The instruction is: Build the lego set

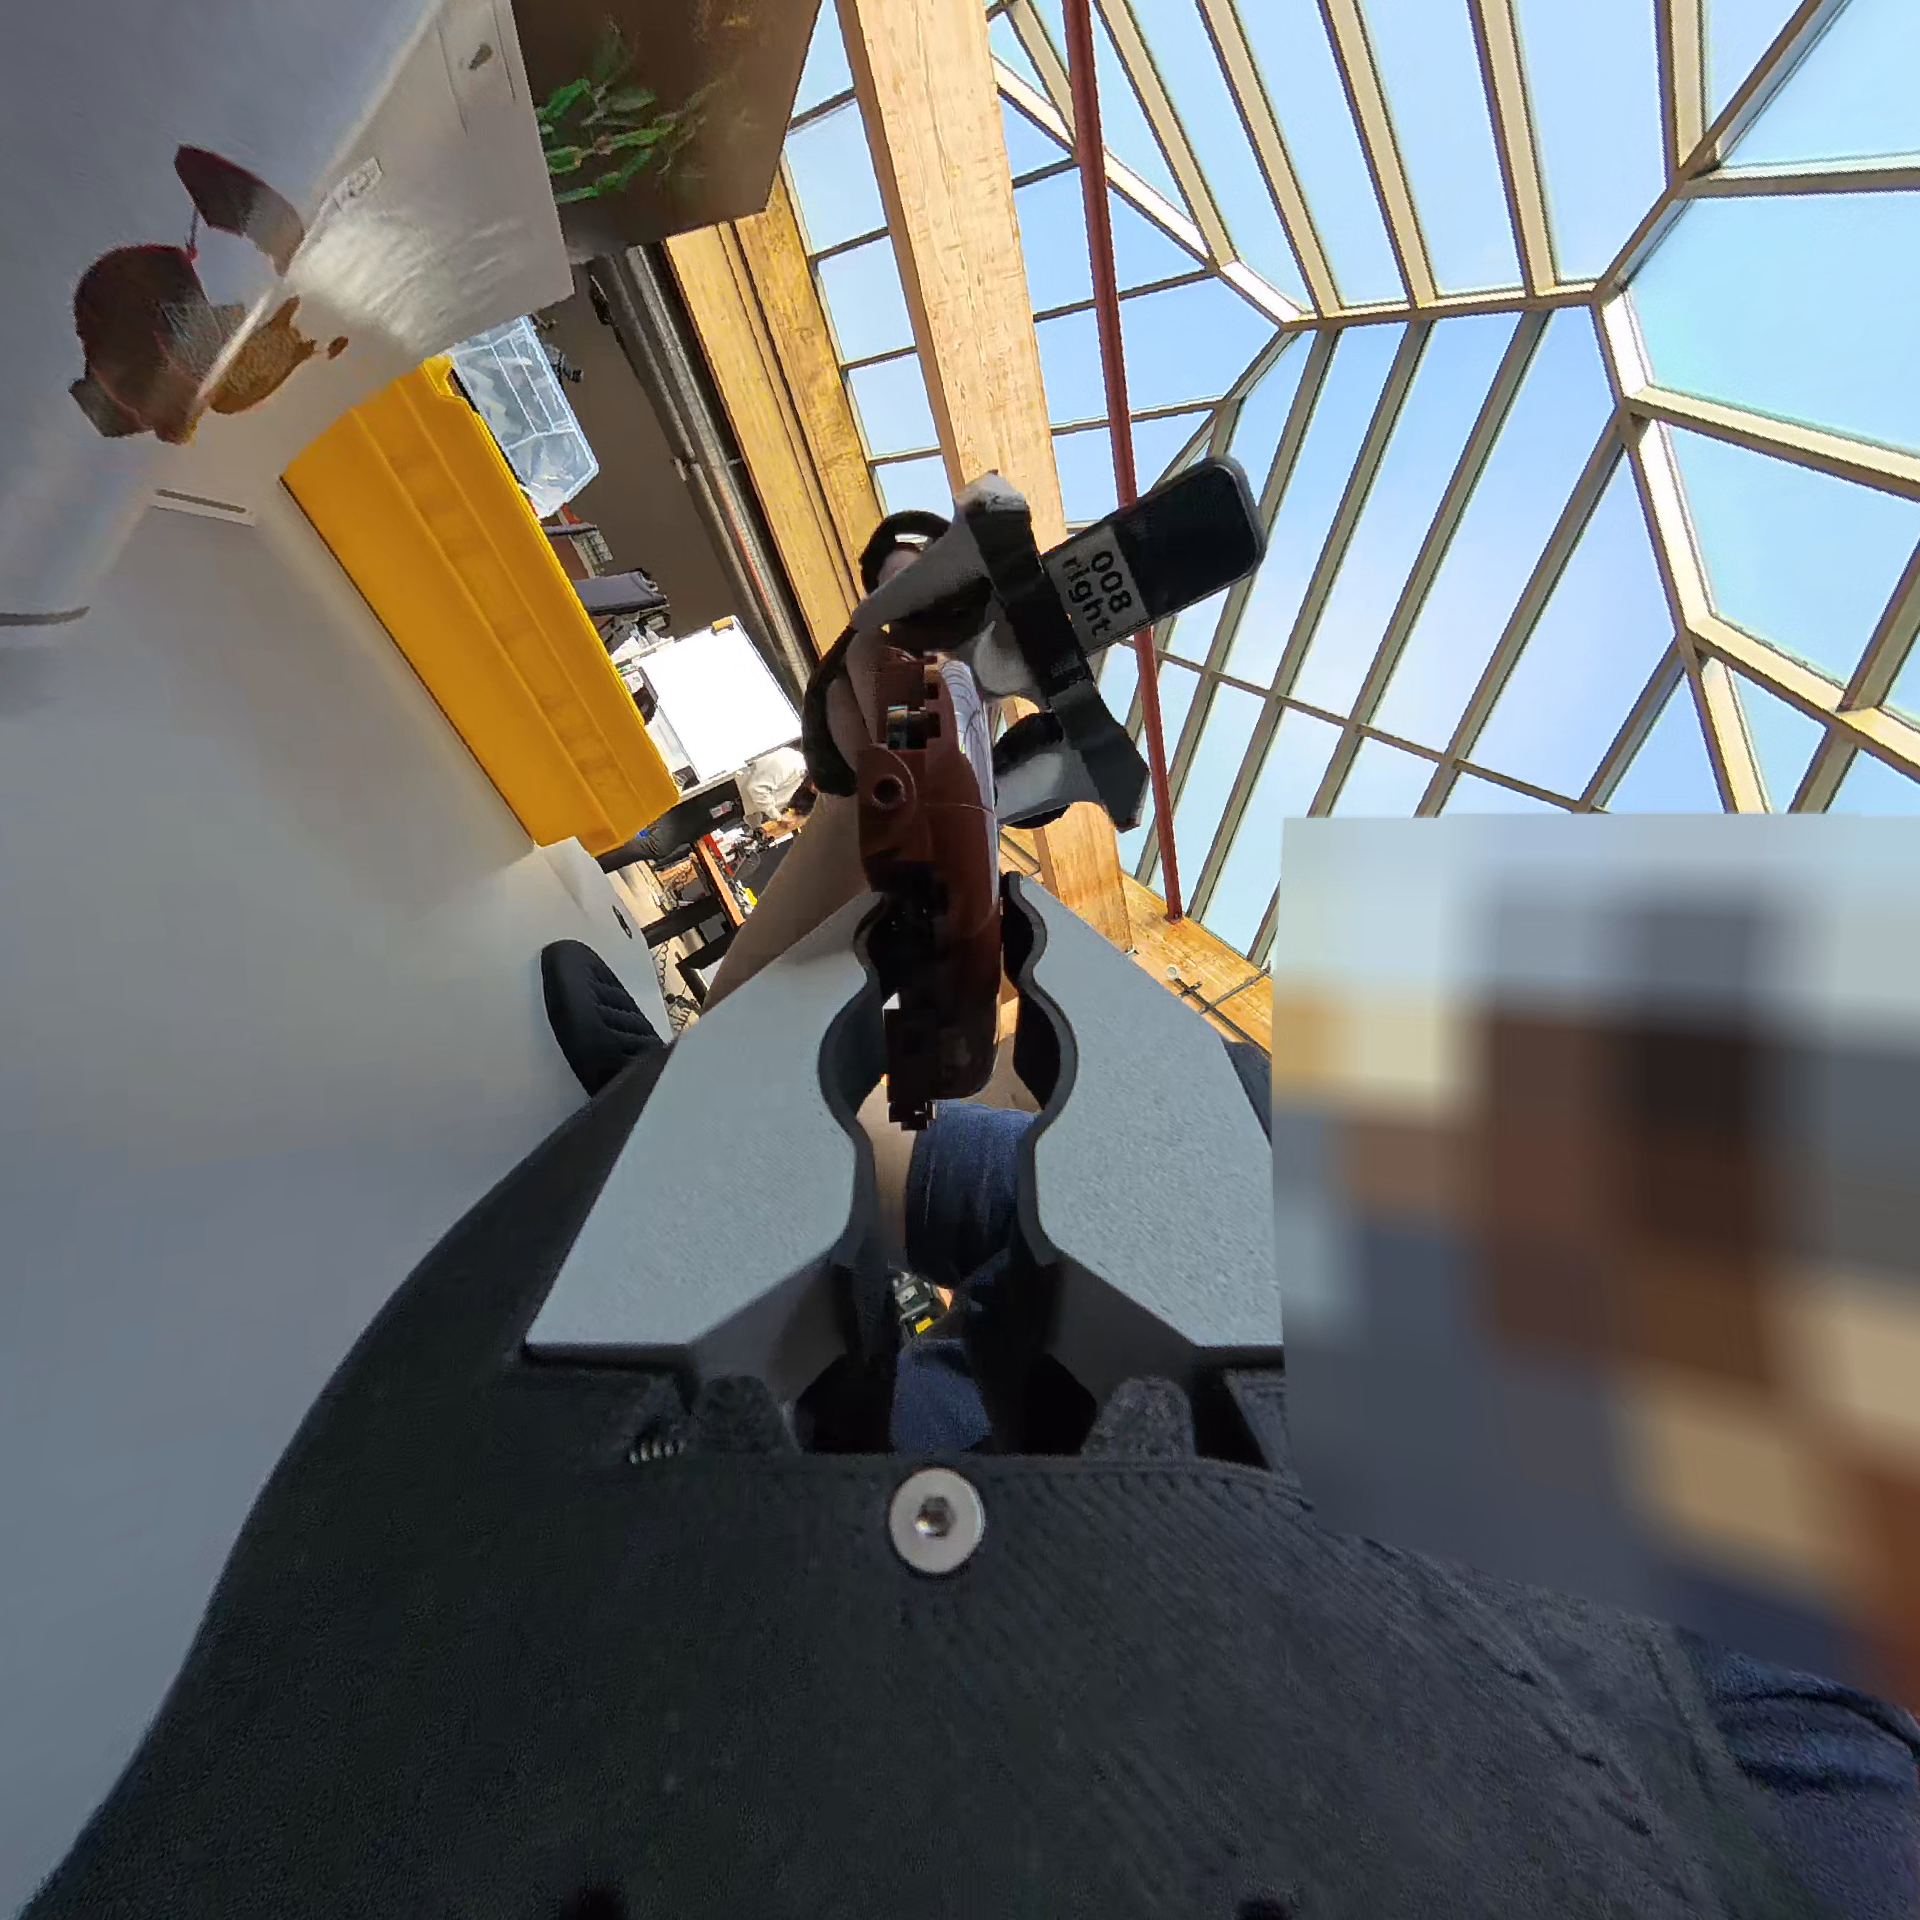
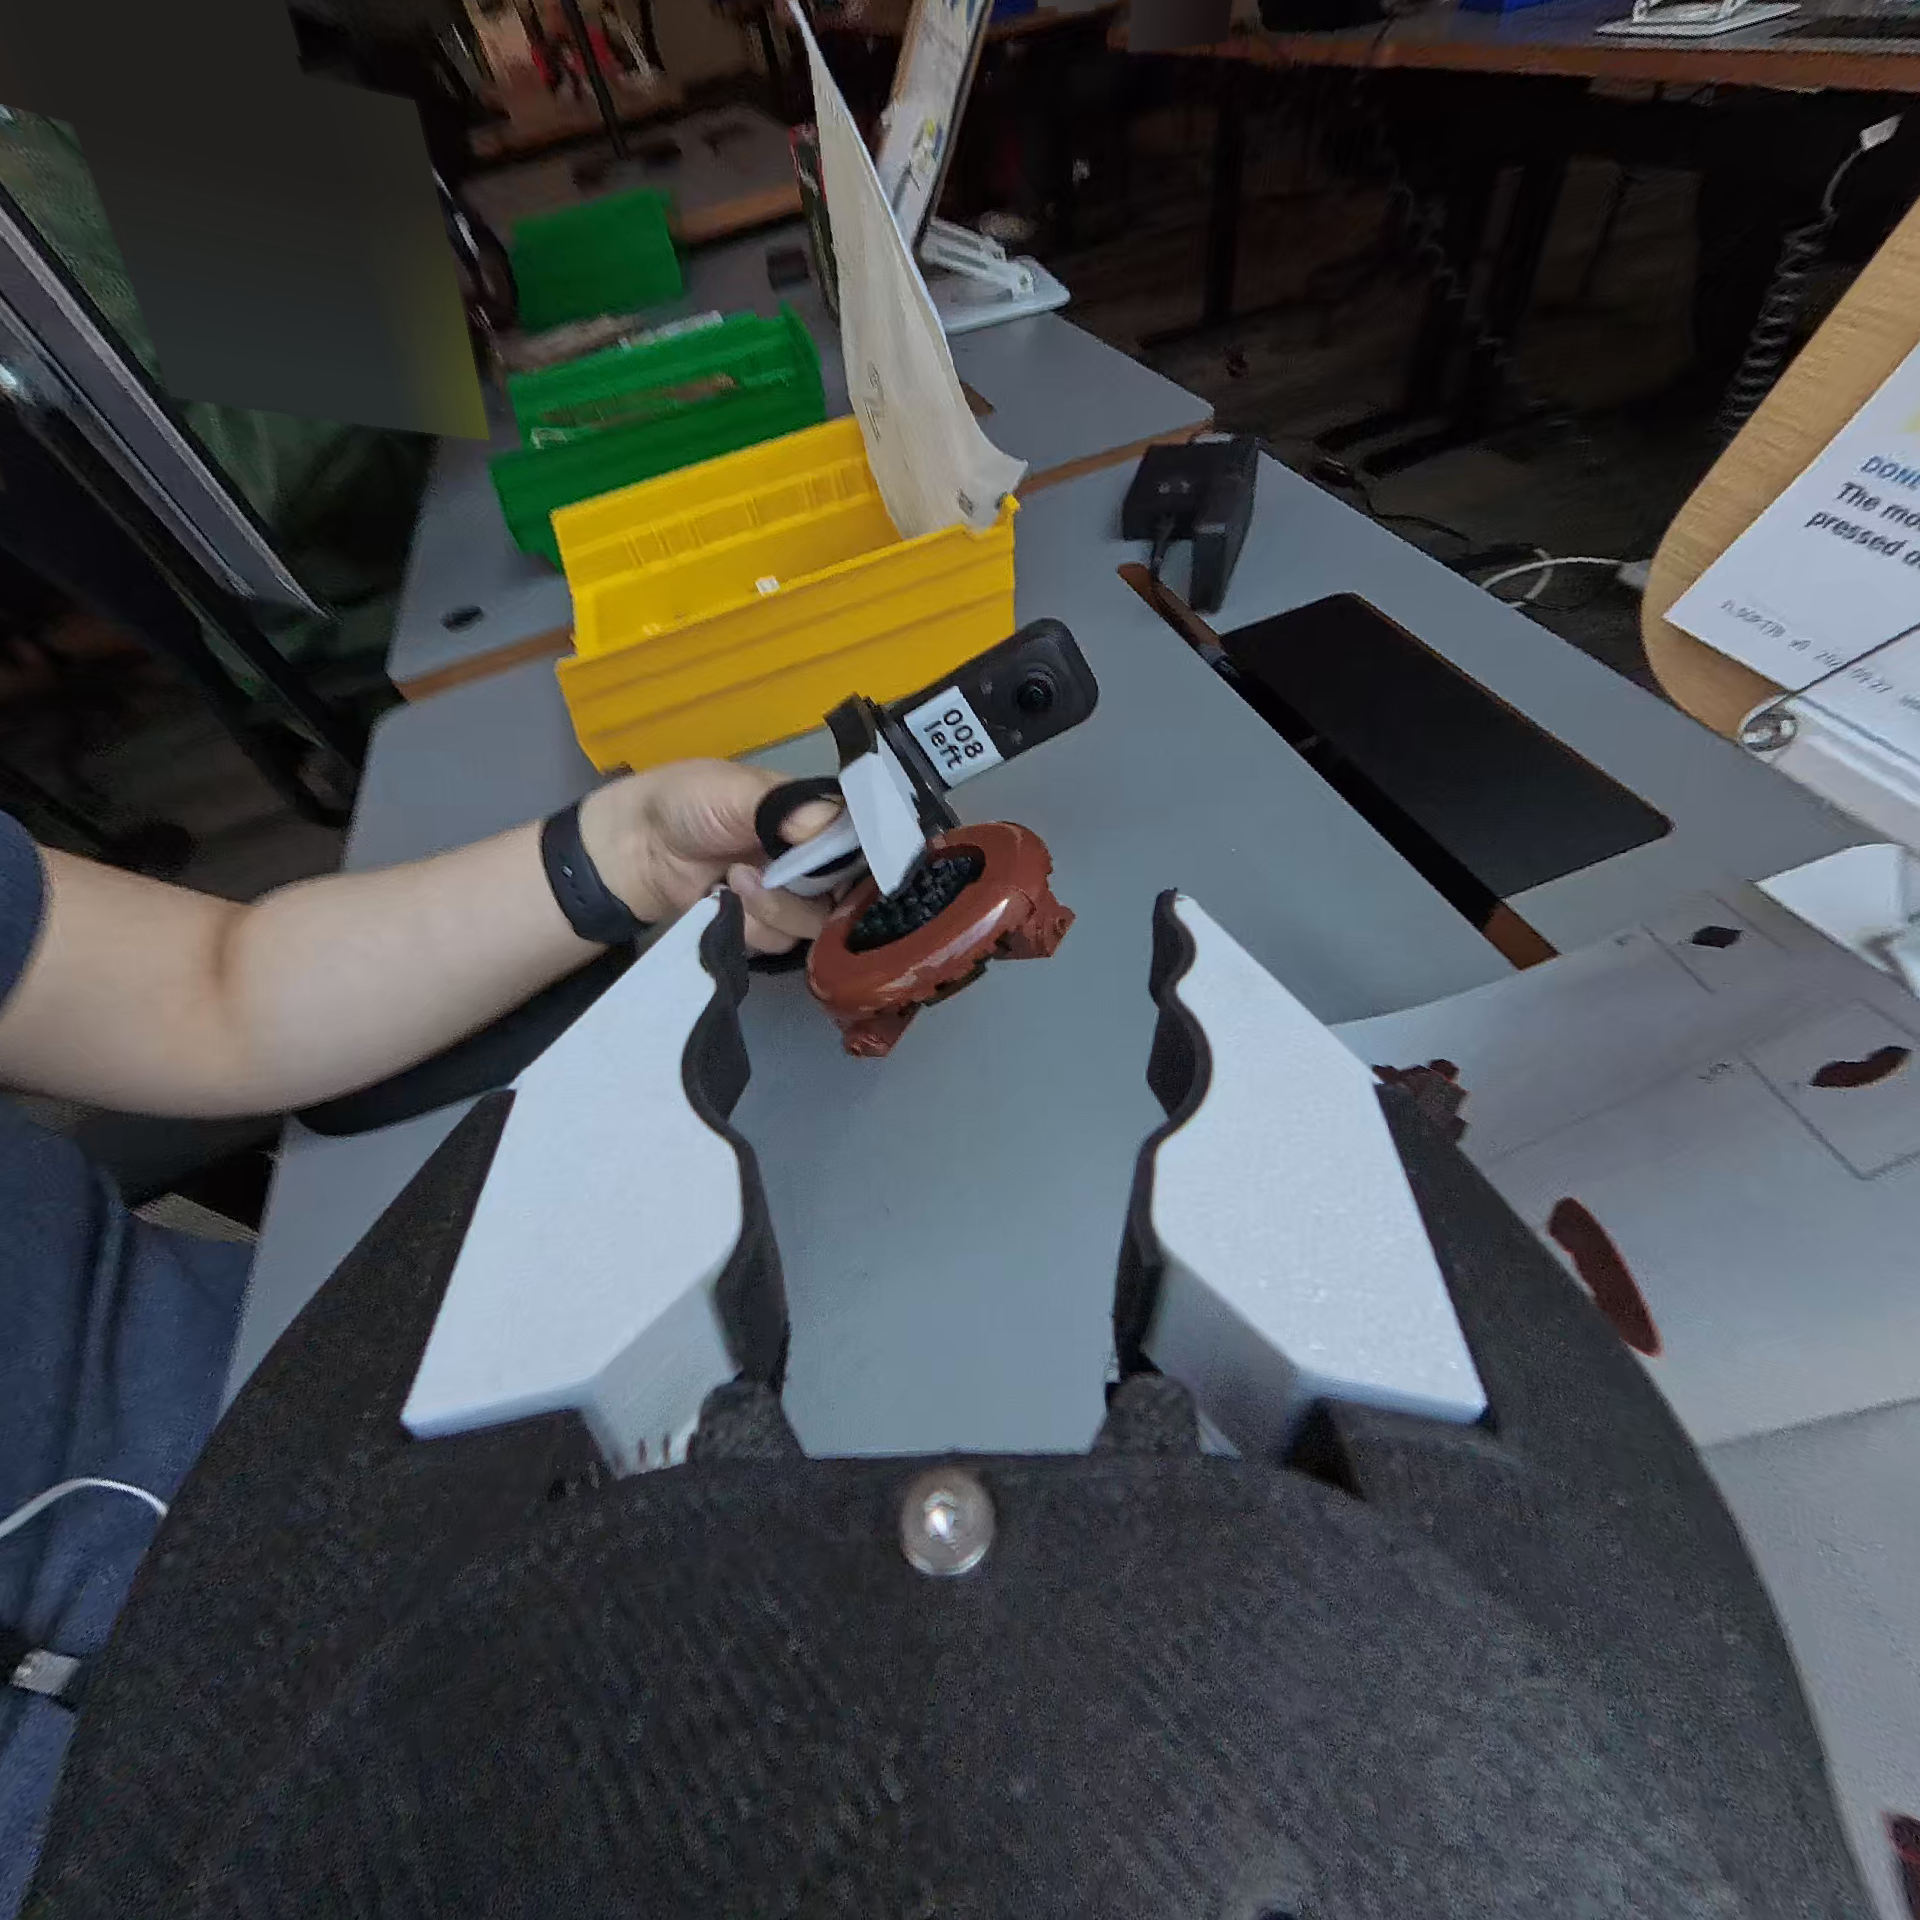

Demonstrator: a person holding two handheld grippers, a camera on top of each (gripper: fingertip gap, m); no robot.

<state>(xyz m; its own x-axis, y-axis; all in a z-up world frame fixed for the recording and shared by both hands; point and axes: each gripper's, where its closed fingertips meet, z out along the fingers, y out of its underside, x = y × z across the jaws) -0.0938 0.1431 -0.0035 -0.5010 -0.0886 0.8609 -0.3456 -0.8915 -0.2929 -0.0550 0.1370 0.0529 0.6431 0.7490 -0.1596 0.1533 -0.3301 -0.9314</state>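
My grey counter (image 2: 935,1195) carries a yellow bin (image 2: 779,634) at eleven o'clock, green bins (image 2: 665,405) behind. My left gripper (image 2: 883,862) clenches the brown lego ring (image 2: 925,945) above the counter, tilted, opening facing one o'clock. My right gripper (image 2: 945,1060) hangs released, holding nothing.

A reddish-brown lego ring (image 2: 940,940) with a black studded middle is showing at the centre. A yellow bin (image 2: 790,613) is sitting toward eleven o'clock, green bins (image 2: 665,416) glowing beyond it on the grey table (image 2: 935,1247).

Brown pieces (image 2: 1605,1288) partly behind right tongs (image 2: 956,997)
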